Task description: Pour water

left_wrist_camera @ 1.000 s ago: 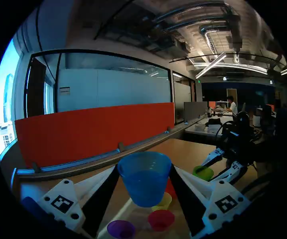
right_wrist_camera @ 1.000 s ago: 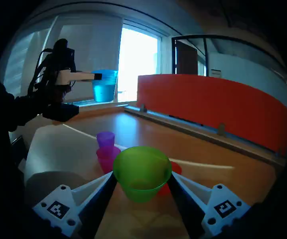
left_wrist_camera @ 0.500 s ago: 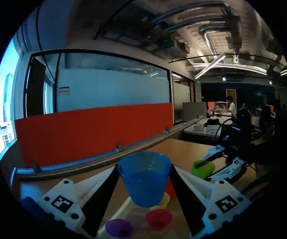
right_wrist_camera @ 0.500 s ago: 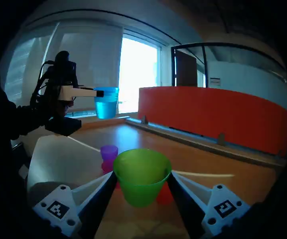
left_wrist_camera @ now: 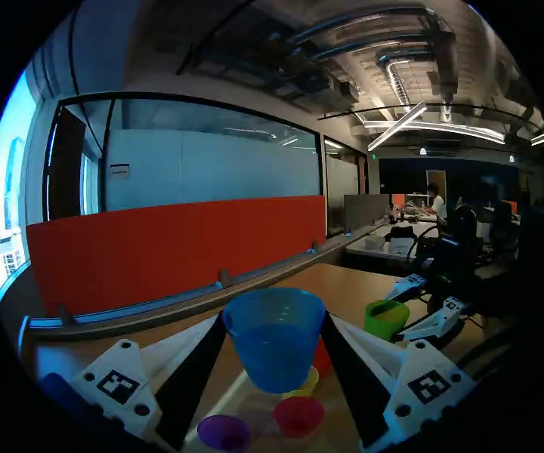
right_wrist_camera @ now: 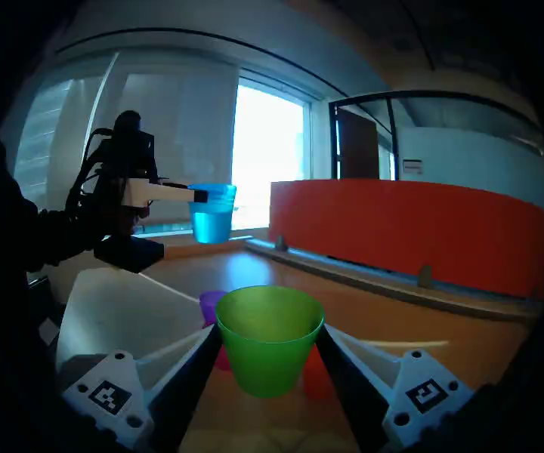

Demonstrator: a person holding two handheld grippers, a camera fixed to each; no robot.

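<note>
A blue cup (left_wrist_camera: 274, 347) with water in it stands upright between the fingers of my left gripper (left_wrist_camera: 272, 355), which is shut on it, held above the table. In the right gripper view that blue cup (right_wrist_camera: 212, 212) hangs at the upper left in the far gripper. My right gripper (right_wrist_camera: 268, 362) is shut on a green cup (right_wrist_camera: 269, 338), also upright and lifted. From the left gripper view the green cup (left_wrist_camera: 386, 318) shows to the right, held by the other gripper. Below lie a purple cup (left_wrist_camera: 224, 432), a pink cup (left_wrist_camera: 298, 415) and a yellow cup (left_wrist_camera: 308, 383).
A wooden table (right_wrist_camera: 393, 332) carries a white sheet (right_wrist_camera: 121, 309) under the small cups. A red cup (right_wrist_camera: 316, 374) peeks from behind the green one. An orange partition (left_wrist_camera: 174, 249) runs along the table's far edge. A person's dark sleeve (right_wrist_camera: 38, 234) holds the far gripper.
My right gripper has risen with the green cup and turned so the blue cup sits nearer the middle of its view. The left gripper and blue cup barely moved.
</note>
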